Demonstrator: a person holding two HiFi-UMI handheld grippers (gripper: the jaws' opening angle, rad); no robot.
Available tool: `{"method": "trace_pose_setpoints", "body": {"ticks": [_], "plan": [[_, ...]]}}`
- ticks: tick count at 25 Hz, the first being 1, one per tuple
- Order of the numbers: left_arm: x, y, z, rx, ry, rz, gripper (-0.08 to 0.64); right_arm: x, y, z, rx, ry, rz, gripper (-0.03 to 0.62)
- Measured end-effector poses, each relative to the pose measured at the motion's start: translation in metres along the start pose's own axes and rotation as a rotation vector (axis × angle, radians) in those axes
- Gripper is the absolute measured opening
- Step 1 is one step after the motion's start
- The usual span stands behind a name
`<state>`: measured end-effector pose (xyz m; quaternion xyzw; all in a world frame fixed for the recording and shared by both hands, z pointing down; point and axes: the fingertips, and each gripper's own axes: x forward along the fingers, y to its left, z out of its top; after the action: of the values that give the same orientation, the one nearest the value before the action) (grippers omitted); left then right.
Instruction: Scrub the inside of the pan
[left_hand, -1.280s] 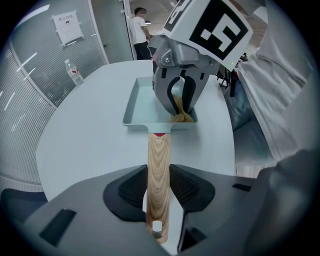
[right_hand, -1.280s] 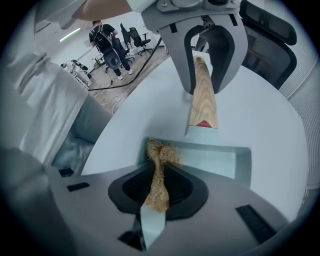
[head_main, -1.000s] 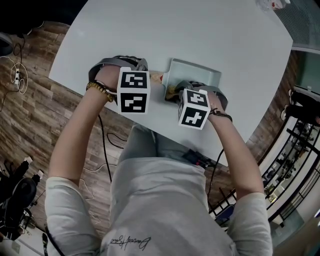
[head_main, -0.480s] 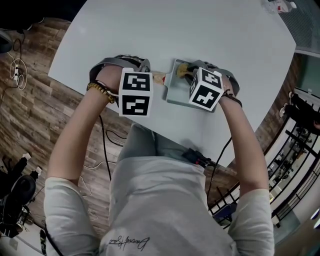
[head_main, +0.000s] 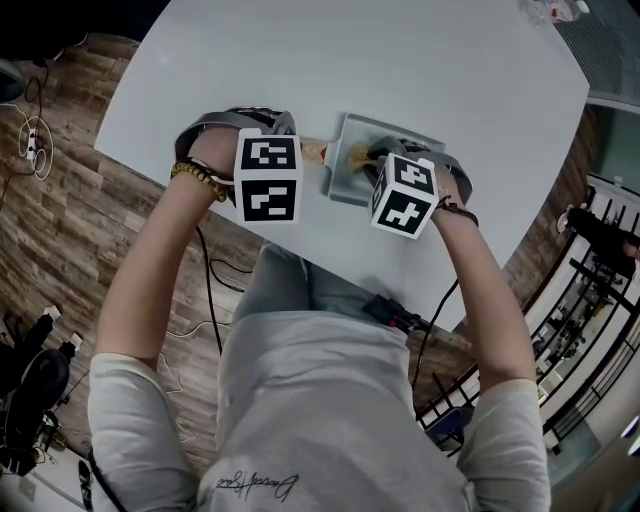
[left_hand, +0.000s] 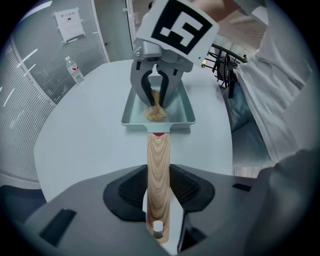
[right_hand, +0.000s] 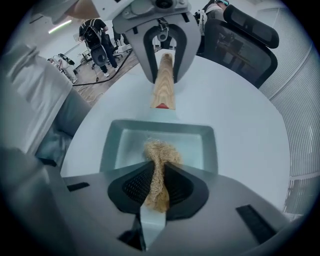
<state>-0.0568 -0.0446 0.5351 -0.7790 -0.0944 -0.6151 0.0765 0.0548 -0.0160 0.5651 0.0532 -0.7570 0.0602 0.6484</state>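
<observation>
**A:** The left gripper first. What are its jaws doing?

**B:** They're clamped on the pan's wooden handle, close to its free end. The ribbed pads press it from both sides. The handle runs straight ahead to the pan.

**A:** And the right gripper?

**B:** It's pinched tight on a tan fibrous scrubber. The wad bulges out past the jaw tips and sits down on the pan's floor, towards the handle end.

**A:** How are the arms placed?

**B:** In the head view, both forearms reach forward and down from the body. The left hand has a bracelet at the wrist. It holds its gripper pointing right, along the handle. The right hand sits over the pan's near right side with its gripper aimed left. The two grippers face each other.

**A:** Where is the pan?

**B:** It lies flat on the white table, near the edge closest to the person. It's rectangular and pale teal, with its handle pointing to the person's left.
</observation>
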Motion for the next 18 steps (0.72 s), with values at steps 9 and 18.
{"method": "trace_pose_setpoints", "body": {"ticks": [9,18], "plan": [[0.004,0.004,-0.007,-0.008,0.023,-0.002,0.144,0.004,0.05,-0.002,-0.022,0.012,0.111,0.074],[0.004,0.0,-0.01,0.028,0.035,-0.016,0.144,0.004,0.038,-0.003,-0.013,-0.025,0.042,0.075]]}}
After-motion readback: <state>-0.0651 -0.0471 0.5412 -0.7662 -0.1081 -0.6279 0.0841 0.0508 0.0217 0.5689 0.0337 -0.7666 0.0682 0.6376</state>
